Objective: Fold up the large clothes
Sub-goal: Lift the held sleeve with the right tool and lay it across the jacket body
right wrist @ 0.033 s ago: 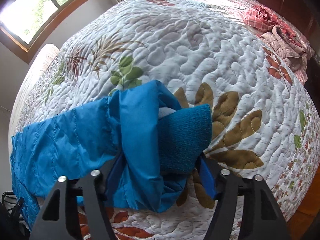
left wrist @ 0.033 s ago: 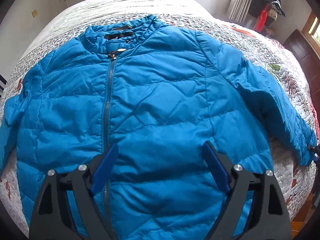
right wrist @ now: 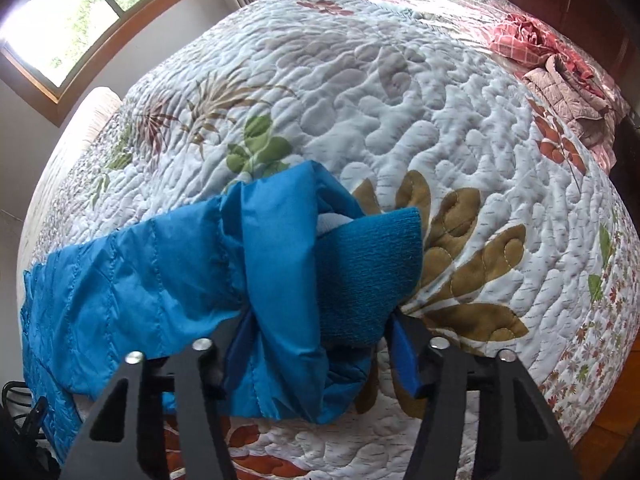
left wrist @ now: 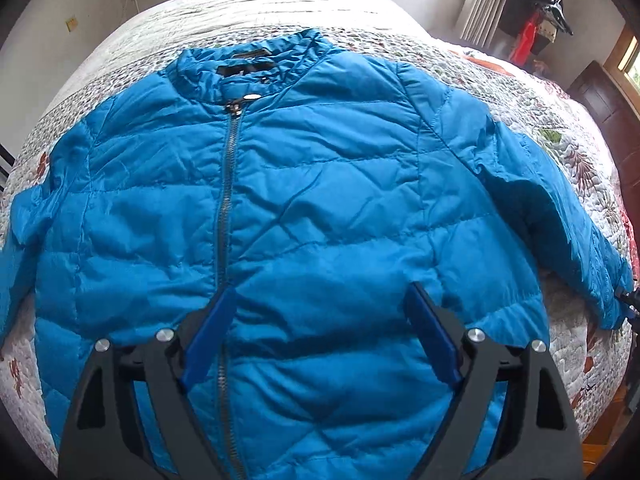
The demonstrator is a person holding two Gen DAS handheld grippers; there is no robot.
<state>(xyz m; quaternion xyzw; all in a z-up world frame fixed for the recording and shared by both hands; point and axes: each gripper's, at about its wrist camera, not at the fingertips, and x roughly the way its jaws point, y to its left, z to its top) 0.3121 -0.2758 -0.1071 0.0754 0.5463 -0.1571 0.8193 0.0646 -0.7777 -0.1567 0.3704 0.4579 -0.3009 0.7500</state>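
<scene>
A blue quilted jacket (left wrist: 320,184) lies face up and zipped on the bed, collar (left wrist: 248,64) at the far end. My left gripper (left wrist: 322,292) hovers over the jacket's lower front, just right of the zipper (left wrist: 226,200). Its jaws stand wide and are opening, with no fabric pinched. The jacket's right sleeve (left wrist: 560,220) stretches out toward the bed's edge. In the right wrist view my right gripper (right wrist: 320,316) is closing on that sleeve's end (right wrist: 168,272). The shell fabric and the knitted cuff (right wrist: 368,264) are bunched between the blue pads (right wrist: 402,352).
A white floral quilt (right wrist: 400,100) covers the bed. Crumpled pink and red clothes (right wrist: 560,80) lie at its far right corner. A window (right wrist: 80,20) is at the upper left, wooden floor (right wrist: 612,440) beyond the bed's right edge. A red object (left wrist: 524,40) stands by the curtain.
</scene>
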